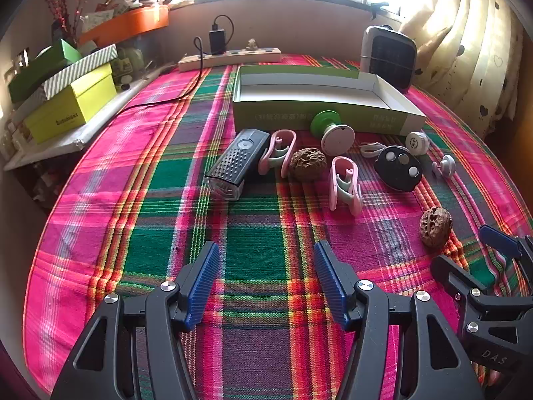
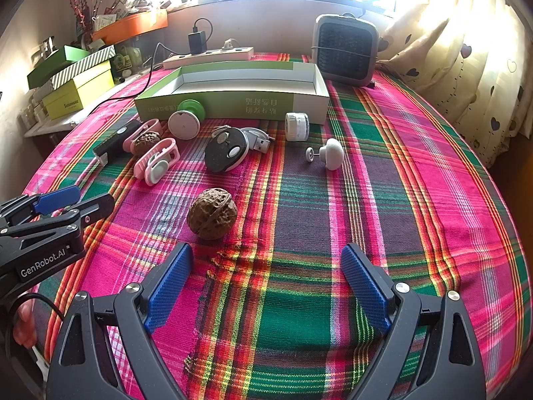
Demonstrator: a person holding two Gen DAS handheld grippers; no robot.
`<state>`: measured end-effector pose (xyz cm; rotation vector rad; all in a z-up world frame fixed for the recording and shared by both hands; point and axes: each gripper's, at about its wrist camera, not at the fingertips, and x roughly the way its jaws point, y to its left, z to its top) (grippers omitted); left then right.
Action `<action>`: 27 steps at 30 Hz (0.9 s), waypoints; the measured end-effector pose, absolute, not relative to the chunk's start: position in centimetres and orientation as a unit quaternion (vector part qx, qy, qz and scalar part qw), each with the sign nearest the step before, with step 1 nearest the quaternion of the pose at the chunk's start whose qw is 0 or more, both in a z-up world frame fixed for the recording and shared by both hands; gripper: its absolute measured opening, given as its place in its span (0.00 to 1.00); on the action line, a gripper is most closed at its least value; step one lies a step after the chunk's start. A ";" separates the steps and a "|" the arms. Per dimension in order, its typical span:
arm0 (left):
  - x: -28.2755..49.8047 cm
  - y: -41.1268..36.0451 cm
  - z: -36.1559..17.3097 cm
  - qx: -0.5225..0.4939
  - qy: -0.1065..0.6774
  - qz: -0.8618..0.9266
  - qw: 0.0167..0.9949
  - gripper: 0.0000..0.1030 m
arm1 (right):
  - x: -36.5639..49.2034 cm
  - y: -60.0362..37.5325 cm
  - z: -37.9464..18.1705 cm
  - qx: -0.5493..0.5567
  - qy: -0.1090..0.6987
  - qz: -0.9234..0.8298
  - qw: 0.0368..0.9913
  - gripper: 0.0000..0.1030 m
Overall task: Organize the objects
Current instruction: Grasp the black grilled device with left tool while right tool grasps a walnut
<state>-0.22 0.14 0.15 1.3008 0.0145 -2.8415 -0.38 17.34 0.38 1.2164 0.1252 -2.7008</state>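
Observation:
An open green-and-white box (image 1: 319, 113) (image 2: 233, 100) stands at the far side of the plaid cloth. Before it lie a black bike light (image 1: 233, 166), two pink clips (image 1: 278, 153) (image 1: 344, 185), two walnuts (image 1: 308, 163) (image 2: 212, 213), a green-and-white spool (image 1: 333, 133), a black oval fob (image 2: 226, 149), a white round cap (image 2: 297, 126) and a white knob (image 2: 333, 153). My left gripper (image 1: 266, 263) hovers open over bare cloth, nearer than the objects. My right gripper (image 2: 266, 266) is open too, just short of the nearer walnut.
A small grey fan heater (image 2: 346, 50) and a power strip (image 2: 208, 56) with a plugged charger stand behind the box. Stacked green boxes (image 1: 66, 96) fill a shelf at left. Curtains (image 2: 466, 66) hang at right. The table edge drops away beyond the cloth on both sides.

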 end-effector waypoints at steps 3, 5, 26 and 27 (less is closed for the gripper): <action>-0.2 0.2 0.1 0.416 0.004 -0.909 0.008 0.56 | -0.4 17.3 0.4 0.409 0.042 -0.907 0.088 0.88; -0.2 0.2 0.1 0.416 0.004 -0.909 0.009 0.56 | -0.4 17.3 0.4 0.409 0.042 -0.907 0.088 0.88; -1.0 -1.4 0.5 0.435 0.017 -0.900 -0.032 0.56 | -1.3 16.7 0.5 0.418 0.062 -0.897 0.129 0.80; -1.1 -1.6 0.6 0.435 0.018 -0.900 -0.029 0.56 | -1.5 16.5 0.5 0.418 0.064 -0.896 0.133 0.78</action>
